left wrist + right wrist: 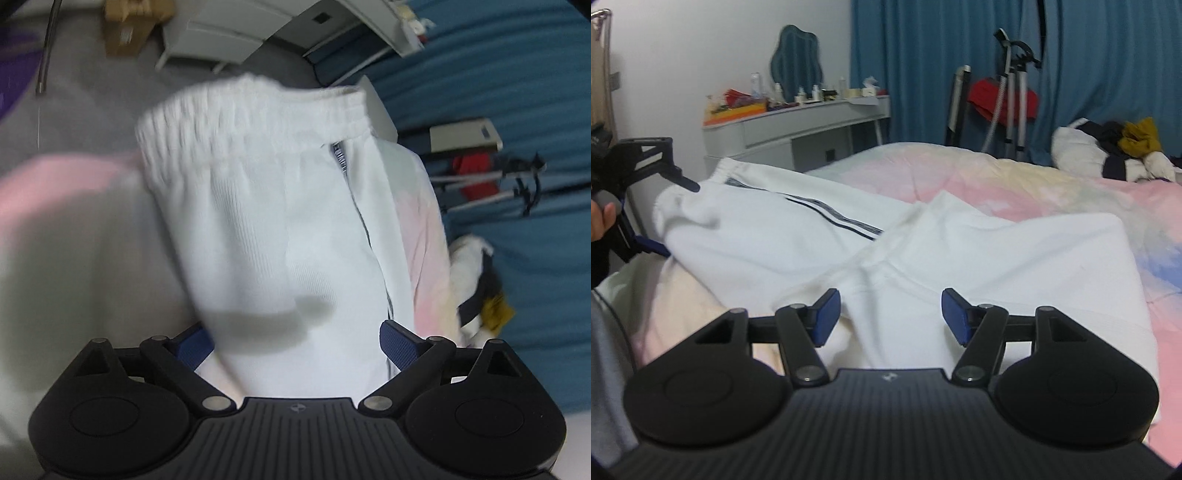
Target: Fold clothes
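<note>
White sweatpants (798, 236) with a dark side stripe lie spread on the pink bedspread (1015, 184). In the left wrist view the pants (277, 221) fill the middle, elastic waistband (251, 118) at the far end. My left gripper (295, 343) is open, its blue pads either side of the cloth; whether they touch it I cannot tell. It also shows at the left edge of the right wrist view (646, 206), at the waistband end. My right gripper (890, 317) is open just above the crotch area of the pants, holding nothing.
A pile of white, black and mustard clothes (1115, 155) lies at the bed's far right. A grey dressing table (798, 125) with bottles stands behind the bed. Blue curtains (923, 55), a garment steamer (1012, 92) and a red item are at the back.
</note>
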